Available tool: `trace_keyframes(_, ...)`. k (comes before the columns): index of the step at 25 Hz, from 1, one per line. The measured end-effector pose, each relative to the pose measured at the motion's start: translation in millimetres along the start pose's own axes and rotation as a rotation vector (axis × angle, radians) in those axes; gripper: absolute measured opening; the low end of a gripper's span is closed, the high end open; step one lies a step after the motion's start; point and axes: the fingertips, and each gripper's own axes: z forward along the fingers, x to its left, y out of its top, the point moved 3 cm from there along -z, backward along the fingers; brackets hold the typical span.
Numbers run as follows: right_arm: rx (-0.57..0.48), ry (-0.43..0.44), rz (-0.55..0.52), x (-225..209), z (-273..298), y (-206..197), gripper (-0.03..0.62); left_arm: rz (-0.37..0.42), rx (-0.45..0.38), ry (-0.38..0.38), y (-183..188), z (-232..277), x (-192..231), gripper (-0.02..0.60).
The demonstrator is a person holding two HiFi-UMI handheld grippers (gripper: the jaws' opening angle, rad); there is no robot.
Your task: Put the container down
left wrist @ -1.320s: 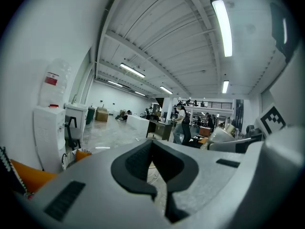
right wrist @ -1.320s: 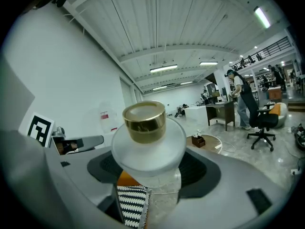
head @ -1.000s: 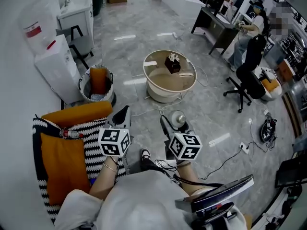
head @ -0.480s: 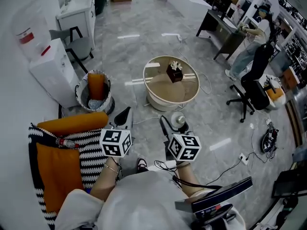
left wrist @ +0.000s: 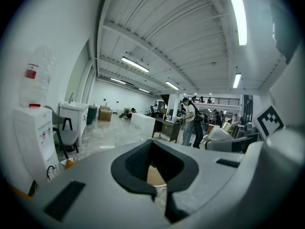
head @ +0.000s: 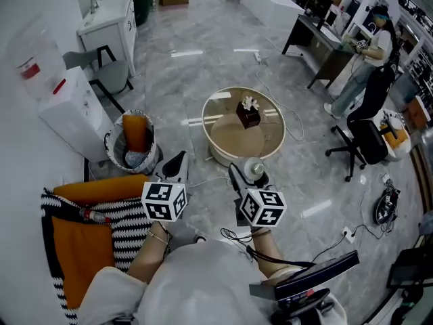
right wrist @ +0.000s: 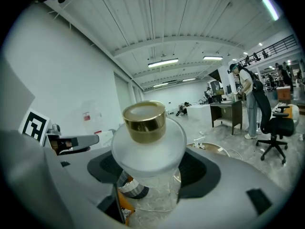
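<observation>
The right gripper (head: 245, 176) grasps the gold-capped frosted container (right wrist: 148, 149), held aloft at 6 o'clock of the round table (head: 230, 141), while the left gripper (head: 174, 164), at its 9 o'clock, is clenched empty.

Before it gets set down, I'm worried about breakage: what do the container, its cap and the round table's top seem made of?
The container looks like frosted, translucent glass or hard plastic; shapes behind show blurred through it. Its cap seems shiny gold metal or metallised plastic, catching highlights. The round table's top is glossy tan, maybe glass, with a pale glare patch.
</observation>
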Motion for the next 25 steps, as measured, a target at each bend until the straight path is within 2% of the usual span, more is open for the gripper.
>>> trace_keyframes(8, -0.013, 0.018, 0.038, -36, 37, 13, 0.344, 0.030, 0.014, 0.013, 9, 43, 2, 0.008)
trace_keyframes(14, 0.009, 0.019, 0.054, -44, 56, 13, 0.342, 0.042, 0.034, 0.015, 13, 61, 12, 0.008)
trace_keyframes(25, -0.008, -0.006, 0.052, -54, 105, 35, 0.344, 0.055, 0.017, -0.060, 37, 127, 34, 0.008)
